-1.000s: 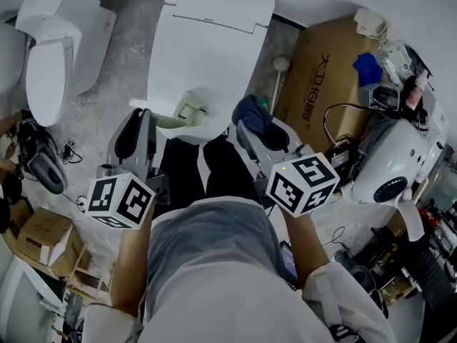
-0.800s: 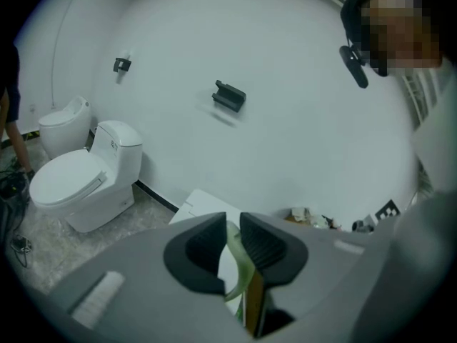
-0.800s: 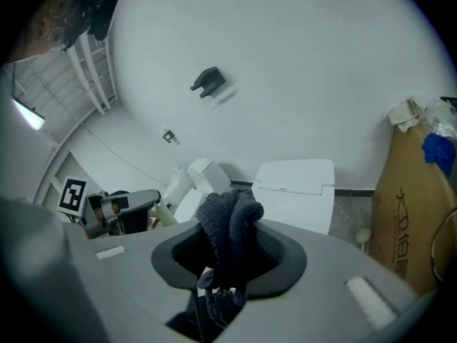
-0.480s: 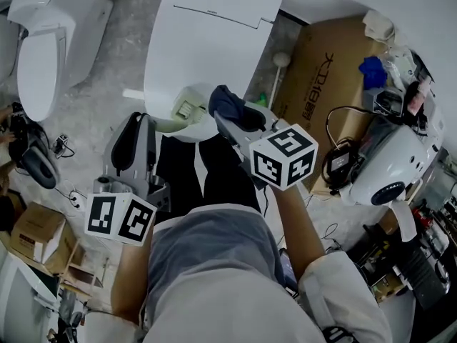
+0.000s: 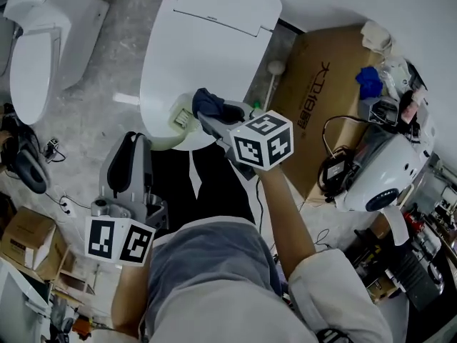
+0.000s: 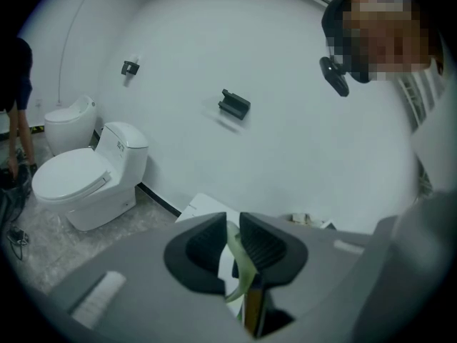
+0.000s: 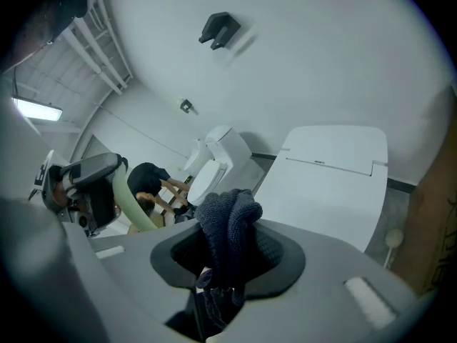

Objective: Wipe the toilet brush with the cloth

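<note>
Near the centre of the head view, the pale green toilet brush sits over the front edge of the white toilet lid. Its thin handle is pinched between the left gripper's jaws. Just right of it, the right gripper clamps the bunched dark cloth.
</note>
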